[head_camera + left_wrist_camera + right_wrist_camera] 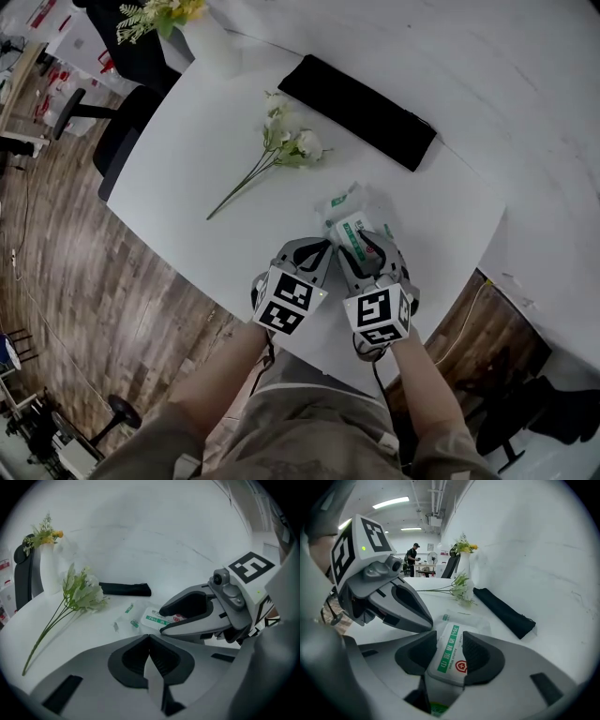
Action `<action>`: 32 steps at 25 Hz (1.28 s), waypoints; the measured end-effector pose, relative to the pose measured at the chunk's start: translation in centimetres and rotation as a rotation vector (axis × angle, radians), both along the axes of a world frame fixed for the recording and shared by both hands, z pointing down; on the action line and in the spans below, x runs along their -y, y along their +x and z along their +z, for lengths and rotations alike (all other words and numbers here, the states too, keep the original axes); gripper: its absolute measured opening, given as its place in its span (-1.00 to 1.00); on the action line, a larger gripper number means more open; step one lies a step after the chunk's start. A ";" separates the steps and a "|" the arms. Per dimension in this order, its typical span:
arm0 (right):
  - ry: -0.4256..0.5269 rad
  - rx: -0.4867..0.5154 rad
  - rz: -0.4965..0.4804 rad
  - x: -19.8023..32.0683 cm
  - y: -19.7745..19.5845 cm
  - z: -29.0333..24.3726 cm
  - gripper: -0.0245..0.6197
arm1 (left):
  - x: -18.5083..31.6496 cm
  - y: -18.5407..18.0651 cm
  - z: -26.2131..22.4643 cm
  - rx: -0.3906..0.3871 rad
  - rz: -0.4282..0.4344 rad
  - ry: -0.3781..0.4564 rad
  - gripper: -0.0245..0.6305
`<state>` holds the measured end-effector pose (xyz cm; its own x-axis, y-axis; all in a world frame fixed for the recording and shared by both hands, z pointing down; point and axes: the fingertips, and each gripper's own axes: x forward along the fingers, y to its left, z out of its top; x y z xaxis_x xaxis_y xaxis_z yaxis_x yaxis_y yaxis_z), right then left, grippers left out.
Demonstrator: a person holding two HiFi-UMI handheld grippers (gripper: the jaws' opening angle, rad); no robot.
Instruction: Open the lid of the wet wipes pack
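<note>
The wet wipes pack lies flat on the white surface, near its front edge and directly ahead of both grippers. Its lid, a white flap with a green label strip, is closed and faces up.

**Right gripper.** The right gripper slopes down onto the pack. Its fingers are spread wide, with the lid lying between them. The pads sit close along both long sides of the lid, but no firm squeeze is evident. This straddling position probably serves to line the fingers up with the lid before it is worked.

**Left gripper.** The left gripper has its fingers clenched together, and they grip nothing. In the right gripper view it sits at 10 o'clock, with its tip just beside the pack's left side. A closed tip placed there would suit pinning or bracing the soft pack so that it does not lift with the lid.

**Surroundings.** From the pack in the head view:
- A flower stem lies at 11 o'clock.
- A black pouch lies at 12 o'clock.
- A vase stands farther out at 11 o'clock.

All three are well apart from the work area.
</note>
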<state>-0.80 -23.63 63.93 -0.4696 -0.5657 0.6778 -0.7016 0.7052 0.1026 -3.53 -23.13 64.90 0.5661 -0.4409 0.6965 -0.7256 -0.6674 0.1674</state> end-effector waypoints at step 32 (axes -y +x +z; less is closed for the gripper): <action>0.012 0.077 0.302 5.9 10.5 0.0 -0.80 | -0.2 -0.1 2.9 0.098 0.035 -0.075 -0.87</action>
<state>9.70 -29.57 63.90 -0.3287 -0.6952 0.6393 -0.8853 0.4626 0.0479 -3.59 -22.94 67.85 0.5079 -0.3666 0.7795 -0.7176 -0.6807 0.1474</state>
